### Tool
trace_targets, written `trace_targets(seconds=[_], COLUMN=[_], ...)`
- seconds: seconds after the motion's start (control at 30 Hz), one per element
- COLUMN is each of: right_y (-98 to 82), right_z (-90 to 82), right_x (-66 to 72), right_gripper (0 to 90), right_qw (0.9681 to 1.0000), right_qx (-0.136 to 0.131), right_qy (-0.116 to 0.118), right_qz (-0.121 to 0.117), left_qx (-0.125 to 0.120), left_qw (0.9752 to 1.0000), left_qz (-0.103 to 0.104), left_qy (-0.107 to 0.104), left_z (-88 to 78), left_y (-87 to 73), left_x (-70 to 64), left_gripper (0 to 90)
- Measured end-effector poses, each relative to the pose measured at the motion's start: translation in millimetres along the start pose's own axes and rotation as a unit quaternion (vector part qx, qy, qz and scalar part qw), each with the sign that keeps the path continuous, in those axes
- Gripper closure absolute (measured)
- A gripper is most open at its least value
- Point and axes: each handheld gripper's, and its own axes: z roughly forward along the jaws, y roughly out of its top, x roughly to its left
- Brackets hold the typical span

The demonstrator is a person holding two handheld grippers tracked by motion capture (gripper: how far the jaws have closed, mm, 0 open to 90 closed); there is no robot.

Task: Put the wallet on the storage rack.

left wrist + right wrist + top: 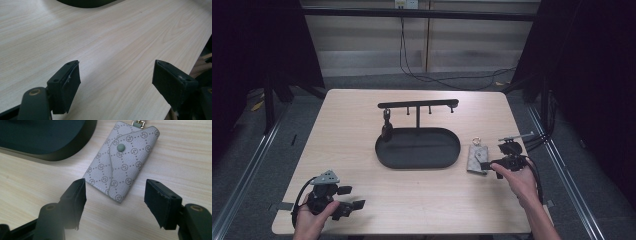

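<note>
1. The left claw (354, 197) rests at the near left of the wooden tabletop (362, 115), held by the person's left hand (309, 220); its jaws are spread wide over bare wood and pinch nothing.
2. The right claw (115, 203) sits at the right side, held by the right hand (519, 181); its jaws are spread, with the near end of a grey patterned key pouch (122, 160) just beyond them, untouched.
3. The pouch lies flat, just right of a black oval tray (384, 152) at the centre.
4. A T-shaped hanger bar (418, 104) rises from the tray's far edge, with a dark item (387, 131) hanging at its left end.
</note>
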Motion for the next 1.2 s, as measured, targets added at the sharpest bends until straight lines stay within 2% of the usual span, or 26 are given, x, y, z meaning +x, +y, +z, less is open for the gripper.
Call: trace_targets(seconds=[0.1,0.3,0.5,0.63,0.9,1.0,1.2], right_y=[9.2,28.9,44.2,48.8,53.8,53.9,53.9], right_z=[6.1,10.9,20.5,29.0,42.2,49.7,56.3], right_x=[0.6,2.0,-3.5,-7.8,-7.8,-6.0,-0.9], right_gripper=[37.1,38.4,36.0,39.1,42.5,44.1,48.1], right_qw=[0.9996,0.9976,0.9931,0.9901,0.9866,0.9838,0.982], right_qx=[0.028,0.062,0.106,0.129,0.154,0.168,0.175], right_qy=[-0.009,-0.025,-0.038,-0.043,-0.04,-0.05,-0.068], right_qz=[0.0,0.019,0.032,0.035,0.038,0.035,0.024], left_qx=[0.0,0.001,0.0,0.002,0.0,0.001,-0.001], left_qw=[1.0,1.0,1.0,1.0,1.0,1.0,1.0], left_qz=[-0.002,0.005,0.005,0.006,0.004,0.006,0.006], left_qy=[0.001,0.004,0.001,0.0,0.0,0.001,0.001], left_z=[-1.8,-1.4,-2.0,-2.1,-2.4,-2.1,-2.4], left_y=[-2.3,-2.6,-3.2,-3.2,-3.6,-3.4,-3.5], left_x=[-0.9,-2.3,-1.9,-1.8,-1.6,-2.1,-2.3], left_gripper=[22.6,22.6,22.5,22.5,22.5,22.4,22.5])
